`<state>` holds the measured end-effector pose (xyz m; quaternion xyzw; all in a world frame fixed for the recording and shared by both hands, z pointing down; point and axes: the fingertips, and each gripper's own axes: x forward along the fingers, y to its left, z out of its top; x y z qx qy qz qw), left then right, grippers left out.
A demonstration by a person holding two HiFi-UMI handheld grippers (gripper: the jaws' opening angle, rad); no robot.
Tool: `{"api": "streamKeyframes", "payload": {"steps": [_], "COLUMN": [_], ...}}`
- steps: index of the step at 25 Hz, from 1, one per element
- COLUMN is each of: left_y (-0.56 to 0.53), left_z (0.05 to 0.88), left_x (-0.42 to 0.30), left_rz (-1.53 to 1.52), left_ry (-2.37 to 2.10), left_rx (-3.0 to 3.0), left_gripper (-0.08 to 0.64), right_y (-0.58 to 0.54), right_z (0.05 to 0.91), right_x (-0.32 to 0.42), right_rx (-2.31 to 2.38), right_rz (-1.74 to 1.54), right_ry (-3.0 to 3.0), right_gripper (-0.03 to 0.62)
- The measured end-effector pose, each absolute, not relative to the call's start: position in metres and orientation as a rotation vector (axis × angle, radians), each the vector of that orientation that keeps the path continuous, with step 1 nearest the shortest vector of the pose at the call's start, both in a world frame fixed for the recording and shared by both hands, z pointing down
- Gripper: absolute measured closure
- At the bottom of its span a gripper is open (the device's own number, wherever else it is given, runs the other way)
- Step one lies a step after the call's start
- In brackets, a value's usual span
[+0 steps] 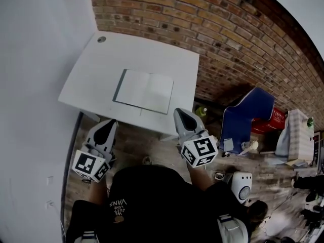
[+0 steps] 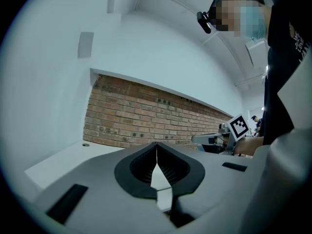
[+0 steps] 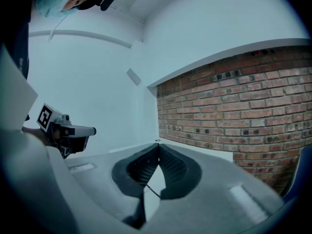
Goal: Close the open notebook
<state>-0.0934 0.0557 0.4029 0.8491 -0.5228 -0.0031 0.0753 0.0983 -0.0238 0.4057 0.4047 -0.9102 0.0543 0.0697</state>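
Left gripper view first: the left gripper [image 2: 157, 148] has its jaws pressed together, tips meeting in a thin seam, and nothing is caught between them. Through the gap below the tips you catch a sliver of the white table [image 2: 58, 162]. Over to the right gripper view, and it's the same story. The right gripper [image 3: 158, 147] has its jaws closed tip to tip, and it's empty too, aimed across the table.

Now the head view. Both grippers sit just short of the table's near edge, neither one touching it. The left gripper [image 1: 108, 126] is off the table's near left corner. The right gripper [image 1: 181, 113] is at the near right corner, tips just beside the edge. The marker cubes trail back toward the person's dark shirt [image 1: 147, 196].

And there's the notebook [image 1: 145, 91], lying wide open and flat on the table, both pale pages facing up. It sits around the table's middle, closer to the near edge than the far one, and lies between the lines of the two grippers, well apart from both.

Further out, a small round grommet [image 1: 102, 39] sits at the table's far left corner. A brick wall [image 1: 228, 34] runs behind the table's far edge, a white wall [image 1: 35, 59] flanks its left side, and a blue seat [image 1: 248, 113] stands on the floor off to the table's right.
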Motion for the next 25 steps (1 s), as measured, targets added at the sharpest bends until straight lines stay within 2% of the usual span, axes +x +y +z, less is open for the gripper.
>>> {"api": "streamKeyframes", "payload": {"steps": [9,25], "left_y": [0.027,-0.08], "left_z": [0.417,0.428], "left_x": [-0.094,-0.12], "left_rz": [0.02,0.066], "left_ry": [-1.585,-1.365], "left_rx": [2.486,2.596], "left_gripper": [0.554,0.554], "right_y": [-0.054,-0.126], "right_z": [0.429,0.435], "right_x": [0.098,0.075], "right_rx": [1.201,1.393], "right_rz": [0.201,0.217], "right_ry": [-2.718,-2.617], "right_gripper": [0.595,0.594]}}
